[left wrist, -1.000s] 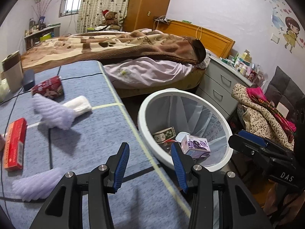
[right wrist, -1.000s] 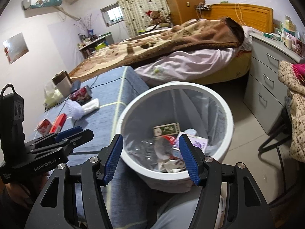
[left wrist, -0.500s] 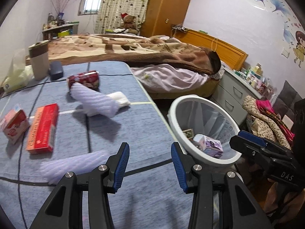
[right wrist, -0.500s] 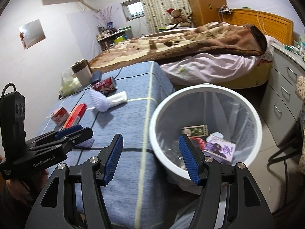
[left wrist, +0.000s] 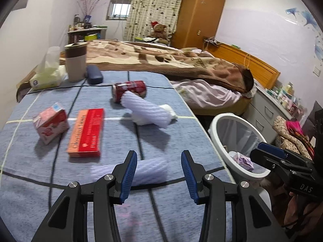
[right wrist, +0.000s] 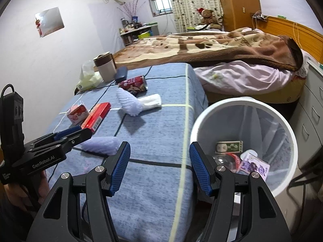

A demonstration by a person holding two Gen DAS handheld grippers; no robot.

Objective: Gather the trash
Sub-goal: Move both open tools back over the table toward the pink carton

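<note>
Both grippers hang open and empty. The left gripper (left wrist: 159,173) faces a foam sleeve (left wrist: 149,171) near the tabletop's (left wrist: 181,217) front edge, beside the bin (right wrist: 242,109). Best straddle it crosswise, squeeze gently; right gripper (right wrist: 159,167) waits.

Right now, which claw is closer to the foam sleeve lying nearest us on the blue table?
Left. The left claw hovers open just short of the foam sleeve. The right claw hangs open further right, toward the white bin.
</note>
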